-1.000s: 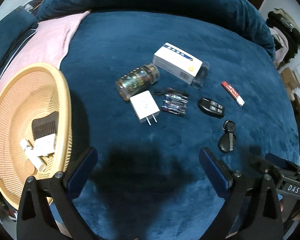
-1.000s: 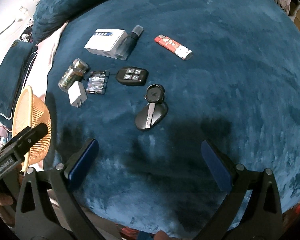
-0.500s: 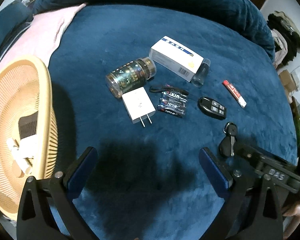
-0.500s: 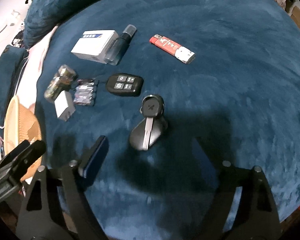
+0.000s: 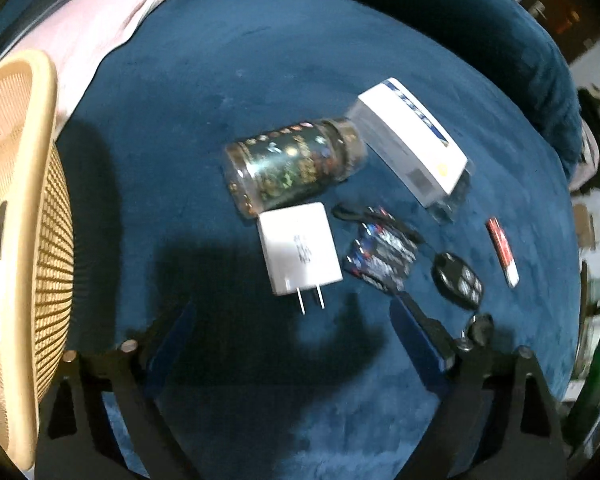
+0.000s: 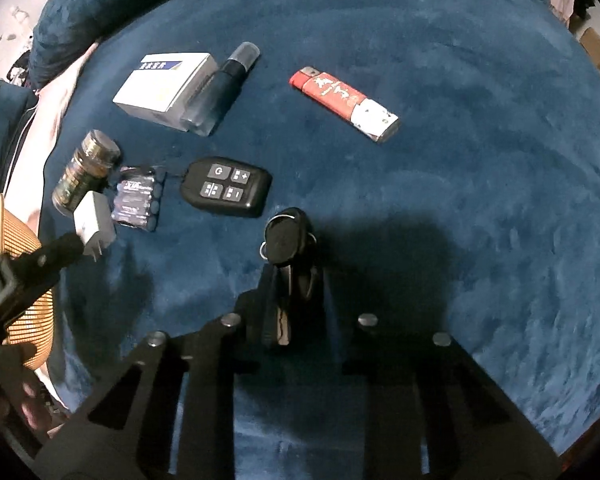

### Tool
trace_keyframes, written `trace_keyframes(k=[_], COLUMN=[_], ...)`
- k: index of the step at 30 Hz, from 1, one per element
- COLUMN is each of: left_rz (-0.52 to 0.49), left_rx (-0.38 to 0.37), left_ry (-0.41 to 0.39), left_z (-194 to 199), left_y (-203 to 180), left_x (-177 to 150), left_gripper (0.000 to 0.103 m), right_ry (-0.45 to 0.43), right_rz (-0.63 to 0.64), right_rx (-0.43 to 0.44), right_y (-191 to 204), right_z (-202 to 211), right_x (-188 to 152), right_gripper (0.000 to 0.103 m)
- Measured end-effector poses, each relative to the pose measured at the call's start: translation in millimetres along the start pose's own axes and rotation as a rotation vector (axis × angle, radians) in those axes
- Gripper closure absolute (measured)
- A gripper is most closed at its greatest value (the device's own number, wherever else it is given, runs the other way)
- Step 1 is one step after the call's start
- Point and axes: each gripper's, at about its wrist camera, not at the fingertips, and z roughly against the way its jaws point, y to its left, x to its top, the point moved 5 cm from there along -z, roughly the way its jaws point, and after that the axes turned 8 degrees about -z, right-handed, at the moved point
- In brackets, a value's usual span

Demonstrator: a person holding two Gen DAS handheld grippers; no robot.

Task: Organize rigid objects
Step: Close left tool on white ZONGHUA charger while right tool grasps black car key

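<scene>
- Clamping down, the right tool (image 6: 296, 280) has shut on the key (image 6: 286, 240) at lower centre of the right view; a second ago its jaws stood wide above it.
- Left tool (image 5: 292, 336) is apart but closing, nothing between its jaws yet; the charger (image 5: 300, 248) lies just ahead of them, larger in frame than a second ago.
- Basket (image 5: 40, 200) sits at the left edge of the left view, farther over than before.
- On the blue bed (image 6: 460, 200) lie the remote (image 6: 226, 186) just above the key, batteries (image 6: 138, 198) and jar (image 6: 86, 170) at left, box (image 6: 164, 84) and spray bottle (image 6: 224, 88) at upper left, lighter (image 6: 344, 98) at upper centre.
- Judgement: the key looks secured and ready to lift toward the basket; the charger is likely the left tool's pick.
</scene>
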Motion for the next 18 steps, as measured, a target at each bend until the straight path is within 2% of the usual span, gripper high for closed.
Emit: trace_keyframes(k=[3, 6, 7, 8, 9, 12, 18], left_rz=[0.009, 0.01, 0.011, 0.011, 0.009, -0.027, -0.1], left_rx=[0.007, 0.018, 0.019, 0.023, 0.026, 0.018, 0.015], left_ry=[-0.005, 0.007, 0.026, 0.052, 0.076, 0.061, 0.077], left_z=[-4.3, -13.8, -20.0, -26.5, -32.5, -27.2, -2.3], left_y=[0.5, -3.3, -4.3, -4.3, -3.1, -2.6, 2.6], left_x=[9.4, 18.9, 21.1, 21.1, 20.3, 13.3, -24.1], left_gripper=[0.013, 0.021, 0.034, 0.058, 0.058, 0.061, 0.063], right_ry=[-0.001, -0.003, -0.002, -0.003, -0.003, -0.002, -0.016], right_rz=[0.002, 0.0, -0.003, -0.004, -0.005, -0.013, -0.025], right_rx=[-0.005, -0.007, -0.005, -0.004, -0.004, 0.004, 0.032], right_y=[-1.6, -3.3, -4.5, -1.9, 1.0, 0.9, -0.4], right_z=[-0.1, -1.3, -1.4, -0.8, -1.1, -1.7, 1.1], right_x=[1.9, 2.5, 2.9, 1.7, 2.5, 3.1, -0.1], right_gripper=[0.08, 0.08, 0.08, 0.08, 0.08, 0.08, 0.082])
